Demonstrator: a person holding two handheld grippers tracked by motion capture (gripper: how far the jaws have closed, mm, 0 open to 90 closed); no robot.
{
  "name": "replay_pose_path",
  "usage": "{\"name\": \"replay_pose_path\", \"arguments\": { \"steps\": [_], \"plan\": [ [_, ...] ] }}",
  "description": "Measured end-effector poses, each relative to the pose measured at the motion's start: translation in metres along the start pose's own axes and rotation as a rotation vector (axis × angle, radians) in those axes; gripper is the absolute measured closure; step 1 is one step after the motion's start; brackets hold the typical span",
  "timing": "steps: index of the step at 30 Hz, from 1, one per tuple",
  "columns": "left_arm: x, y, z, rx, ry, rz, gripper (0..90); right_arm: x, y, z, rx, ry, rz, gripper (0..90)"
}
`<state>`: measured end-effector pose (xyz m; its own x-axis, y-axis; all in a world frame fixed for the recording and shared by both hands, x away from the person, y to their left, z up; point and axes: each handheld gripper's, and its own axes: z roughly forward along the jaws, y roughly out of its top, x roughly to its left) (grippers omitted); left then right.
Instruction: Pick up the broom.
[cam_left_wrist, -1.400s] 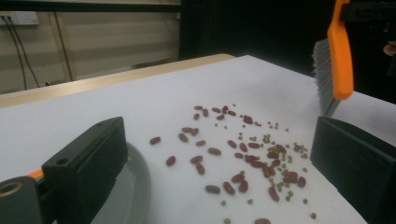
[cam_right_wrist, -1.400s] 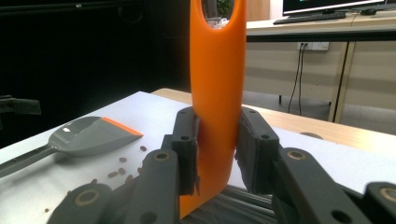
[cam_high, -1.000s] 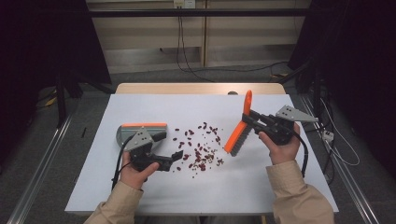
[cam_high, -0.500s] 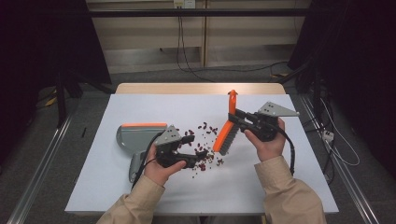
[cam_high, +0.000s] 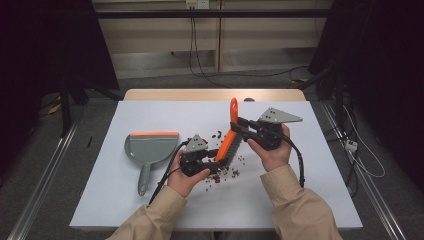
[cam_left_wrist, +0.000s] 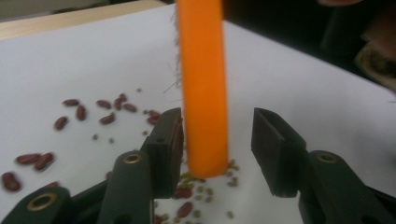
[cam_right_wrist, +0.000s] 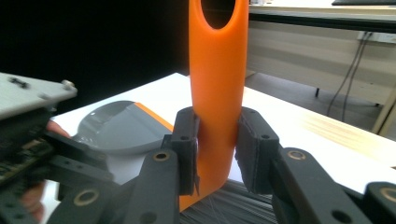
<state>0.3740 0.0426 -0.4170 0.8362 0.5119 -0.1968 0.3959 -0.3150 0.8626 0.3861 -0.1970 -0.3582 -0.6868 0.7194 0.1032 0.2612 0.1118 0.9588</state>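
The right gripper (cam_high: 239, 123) clamps the orange brush (cam_high: 226, 144) by its handle, bristles down among scattered beans (cam_high: 223, 172). The left gripper (cam_left_wrist: 217, 149), jaws wide, straddles the brush's end; the grey dustpan (cam_high: 149, 150) lies apart at its left

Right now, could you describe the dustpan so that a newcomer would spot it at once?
On the white table, look left of the two hands. The dustpan lies flat there, grey with an orange front lip, its handle pointing toward the person; unlike the orange brush, no gripper holds it.
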Motion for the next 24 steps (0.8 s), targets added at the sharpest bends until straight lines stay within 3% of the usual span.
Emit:
{"name": "replay_pose_path", "arguments": {
  "steps": [4, 7, 12, 17, 18, 20, 24],
  "plan": [
    [0.003, -0.001, 0.002, 0.006, 0.02, 0.008, 54.1, 0.003, 0.001, 0.005, 0.006, 0.01, -0.003, 69.8],
    [0.005, -0.001, 0.0, 0.004, 0.021, 0.001, 68.9, 0.005, 0.002, 0.007, 0.004, 0.013, -0.003, 69.8],
    [0.005, -0.001, -0.002, 0.034, 0.072, -0.018, 70.5, 0.01, 0.004, 0.014, 0.02, 0.013, -0.01, 69.6],
    [0.006, -0.001, -0.008, 0.011, 0.11, -0.041, 70.9, 0.012, 0.004, 0.021, 0.008, 0.006, 0.017, 68.1],
    [0.007, -0.001, -0.009, 0.006, 0.113, -0.051, 70.9, 0.013, 0.004, 0.022, 0.001, -0.003, 0.018, 64.4],
    [0.009, -0.001, -0.012, -0.005, 0.138, -0.062, 70.9, 0.016, 0.004, 0.024, -0.008, -0.041, 0.007, 47.1],
    [0.014, -0.001, -0.018, -0.031, 0.18, -0.076, 70.9, 0.023, 0.001, 0.024, -0.013, -0.072, 0.046, 38.2]
  ]
}}
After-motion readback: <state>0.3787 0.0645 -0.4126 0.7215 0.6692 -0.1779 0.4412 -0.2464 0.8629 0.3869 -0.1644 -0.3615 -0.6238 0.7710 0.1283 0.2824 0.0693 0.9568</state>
